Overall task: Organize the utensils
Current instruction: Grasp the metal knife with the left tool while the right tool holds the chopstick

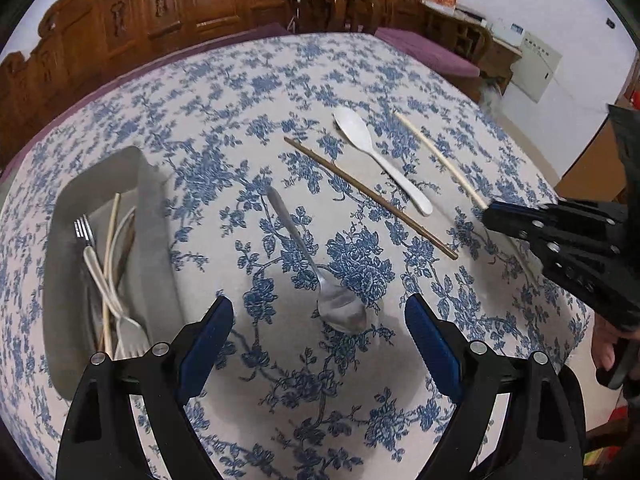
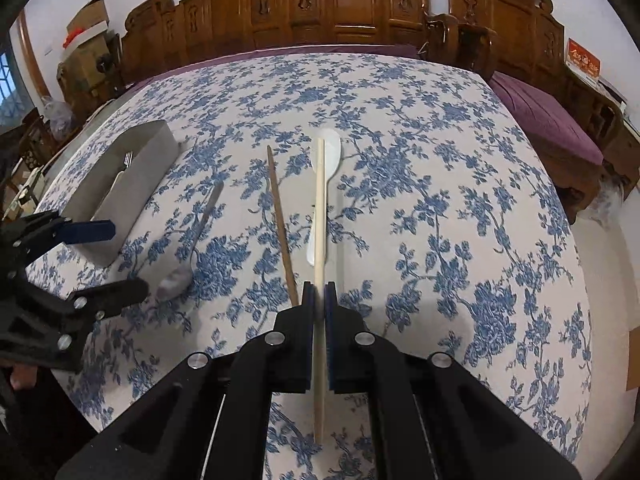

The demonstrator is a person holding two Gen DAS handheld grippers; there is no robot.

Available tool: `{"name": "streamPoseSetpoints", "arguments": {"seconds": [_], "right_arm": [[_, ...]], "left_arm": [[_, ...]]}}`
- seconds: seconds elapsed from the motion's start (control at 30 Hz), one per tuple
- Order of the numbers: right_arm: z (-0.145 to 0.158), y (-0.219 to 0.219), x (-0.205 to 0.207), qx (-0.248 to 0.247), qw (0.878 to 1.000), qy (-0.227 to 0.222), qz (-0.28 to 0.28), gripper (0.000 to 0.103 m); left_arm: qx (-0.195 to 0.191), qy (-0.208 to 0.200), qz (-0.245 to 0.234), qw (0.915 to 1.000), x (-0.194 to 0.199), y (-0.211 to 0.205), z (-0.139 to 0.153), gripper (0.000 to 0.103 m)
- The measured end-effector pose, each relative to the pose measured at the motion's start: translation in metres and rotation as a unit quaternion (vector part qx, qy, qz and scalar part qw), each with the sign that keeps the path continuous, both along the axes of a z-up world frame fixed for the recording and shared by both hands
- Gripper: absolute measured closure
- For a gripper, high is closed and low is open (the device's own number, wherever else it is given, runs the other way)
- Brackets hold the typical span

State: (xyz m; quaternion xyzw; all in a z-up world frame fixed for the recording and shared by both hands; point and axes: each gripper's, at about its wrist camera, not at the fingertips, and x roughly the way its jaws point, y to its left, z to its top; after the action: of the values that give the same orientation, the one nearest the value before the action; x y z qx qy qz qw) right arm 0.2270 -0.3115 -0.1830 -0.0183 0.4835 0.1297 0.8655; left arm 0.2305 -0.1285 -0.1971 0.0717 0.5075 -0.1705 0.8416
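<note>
My right gripper (image 2: 319,292) is shut on a pale wooden chopstick (image 2: 319,216), which sticks out forward above the table; the same pale chopstick (image 1: 440,158) shows in the left wrist view, clamped by the right gripper (image 1: 490,216). My left gripper (image 1: 318,326) hangs open over the bowl of a metal spoon (image 1: 340,312), its blue pads either side and apart from it. From the right wrist view the left gripper (image 2: 116,258) stands beside the metal spoon (image 2: 176,278). A dark brown chopstick (image 1: 368,196) and a white plastic spoon (image 1: 380,160) lie on the floral tablecloth (image 1: 240,100).
A grey rectangular utensil tray (image 1: 152,216) at the left holds a fork, a white spoon and chopsticks. Carved wooden chairs (image 2: 340,4) and a purple cushioned bench (image 2: 548,120) line the table's far side. A hand (image 1: 604,352) holds the right gripper's handle.
</note>
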Motion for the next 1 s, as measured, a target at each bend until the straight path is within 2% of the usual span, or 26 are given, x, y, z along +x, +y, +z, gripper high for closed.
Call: {"name": "streamPoseSetpoints", "arguments": {"seconds": [0.07, 0.4, 0.6, 0.87, 1.0], "right_arm": [[0.000, -0.002, -0.001, -0.004, 1.000, -0.002, 0.003, 0.097], [0.014, -0.006, -0.002, 0.019, 1.000, -0.014, 0.007, 0.097], [0.020, -0.007, -0.002, 0.027, 0.999, -0.020, 0.006, 0.097], [0.021, -0.011, -0.002, 0.030, 0.999, -0.020, 0.002, 0.097], [0.021, -0.013, -0.002, 0.029, 0.999, -0.021, 0.001, 0.097]], "left_arm": [[0.004, 0.011, 0.004, 0.9999, 0.007, -0.003, -0.005, 0.020], [0.010, 0.098, 0.052, 0.9938, 0.051, -0.009, -0.024, 0.060], [0.028, 0.116, 0.058, 0.9912, 0.061, -0.017, -0.032, 0.065], [0.072, 0.103, 0.050, 0.9908, 0.057, -0.032, -0.032, 0.068], [0.073, 0.104, 0.045, 0.9909, 0.054, -0.042, -0.031, 0.080]]}}
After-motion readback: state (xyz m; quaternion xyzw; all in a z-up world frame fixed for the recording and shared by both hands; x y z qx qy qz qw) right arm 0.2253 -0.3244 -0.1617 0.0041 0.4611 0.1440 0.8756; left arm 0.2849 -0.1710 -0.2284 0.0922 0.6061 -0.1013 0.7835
